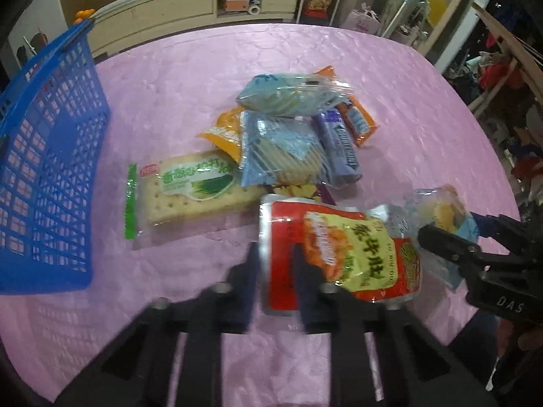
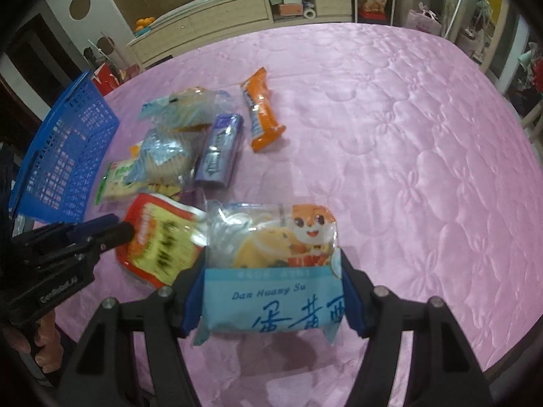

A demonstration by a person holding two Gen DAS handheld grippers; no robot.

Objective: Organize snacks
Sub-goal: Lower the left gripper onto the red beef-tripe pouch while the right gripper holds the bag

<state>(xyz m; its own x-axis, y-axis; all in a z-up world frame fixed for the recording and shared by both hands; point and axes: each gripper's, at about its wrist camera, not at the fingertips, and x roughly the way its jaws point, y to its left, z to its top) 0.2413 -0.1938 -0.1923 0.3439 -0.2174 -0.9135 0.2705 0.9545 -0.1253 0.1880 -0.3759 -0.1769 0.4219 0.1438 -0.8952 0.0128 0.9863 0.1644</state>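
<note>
Between our left tongs (image 1: 275,254) we pinched the edge of a red and yellow snack pouch (image 1: 342,254), blur smearing the fingertips. Our right tongs (image 2: 271,291) clamped a pale blue pastry packet (image 2: 271,271), whose lower corners their fingers hid. Beyond both tongs lay the snack pile: a green cracker pack (image 1: 190,193), a purple bar (image 2: 220,149), an orange bar (image 2: 261,112). Left of the left tongs stood a blue basket (image 1: 44,169), cut off by the frame, on the pink quilted cover (image 2: 407,135).
</note>
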